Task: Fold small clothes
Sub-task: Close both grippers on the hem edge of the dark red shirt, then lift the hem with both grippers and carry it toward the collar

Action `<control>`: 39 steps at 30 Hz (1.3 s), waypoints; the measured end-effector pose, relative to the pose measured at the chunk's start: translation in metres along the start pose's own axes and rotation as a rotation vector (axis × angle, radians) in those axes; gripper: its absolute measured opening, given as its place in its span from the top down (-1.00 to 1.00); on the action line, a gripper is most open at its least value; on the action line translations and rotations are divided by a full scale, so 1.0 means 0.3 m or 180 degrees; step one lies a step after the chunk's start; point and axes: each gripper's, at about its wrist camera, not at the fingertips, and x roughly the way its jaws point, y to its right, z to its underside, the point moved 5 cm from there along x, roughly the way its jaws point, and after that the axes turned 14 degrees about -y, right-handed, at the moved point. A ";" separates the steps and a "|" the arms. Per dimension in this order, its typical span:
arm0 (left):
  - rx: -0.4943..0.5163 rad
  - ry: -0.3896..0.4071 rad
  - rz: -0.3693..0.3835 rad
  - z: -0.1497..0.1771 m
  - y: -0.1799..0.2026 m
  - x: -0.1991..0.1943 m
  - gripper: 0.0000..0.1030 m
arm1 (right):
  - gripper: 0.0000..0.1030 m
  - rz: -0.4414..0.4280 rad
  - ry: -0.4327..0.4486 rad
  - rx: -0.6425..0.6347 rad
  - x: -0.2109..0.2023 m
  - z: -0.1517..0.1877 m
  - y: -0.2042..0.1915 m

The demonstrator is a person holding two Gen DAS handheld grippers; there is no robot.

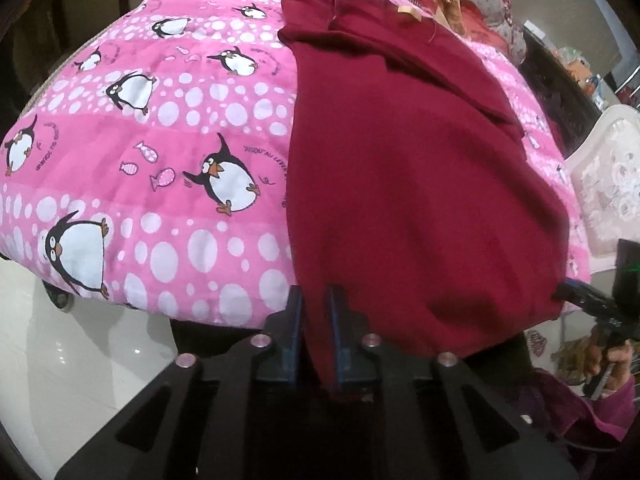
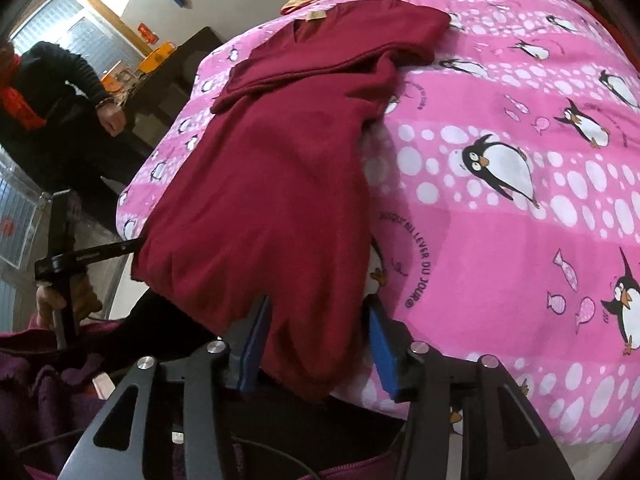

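left gripper (image 1: 316,320): pinched tight on the sweater's near hem
right gripper (image 2: 320,340): pads spread wide, hem lying between them
maroon sweater (image 1: 420,184): folded lengthwise, sleeve across the top
penguin quilt (image 1: 180,140): pink, beneath it, toward 12 o'clock

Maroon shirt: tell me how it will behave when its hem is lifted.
The maroon shirt will probably flop: its hem droops over the quilt edge. It looks light, thin knit. The left hand-held gripper pinches it, so it should follow.
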 end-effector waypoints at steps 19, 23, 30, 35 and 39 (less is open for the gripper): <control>-0.0213 0.0117 -0.0148 -0.001 -0.023 0.034 -0.17 | -0.32 -0.0032 0.0035 -0.0040 0.026 -0.034 -0.027; -0.0107 0.0110 -0.0175 -0.006 -0.006 0.042 0.02 | -0.03 0.0102 0.0038 -0.0116 0.033 -0.039 -0.049; 0.0042 0.0044 0.0043 -0.006 0.028 0.012 0.89 | 0.72 -0.0061 0.0067 -0.0114 0.002 -0.051 -0.062; -0.0054 0.0203 0.0411 -0.040 -0.004 -0.101 0.89 | 0.72 -0.0401 0.0317 -0.0193 -0.101 -0.092 -0.109; -0.0075 0.0467 0.0505 -0.087 -0.012 -0.201 0.89 | 0.72 -0.0651 0.0508 -0.0112 -0.163 -0.143 -0.112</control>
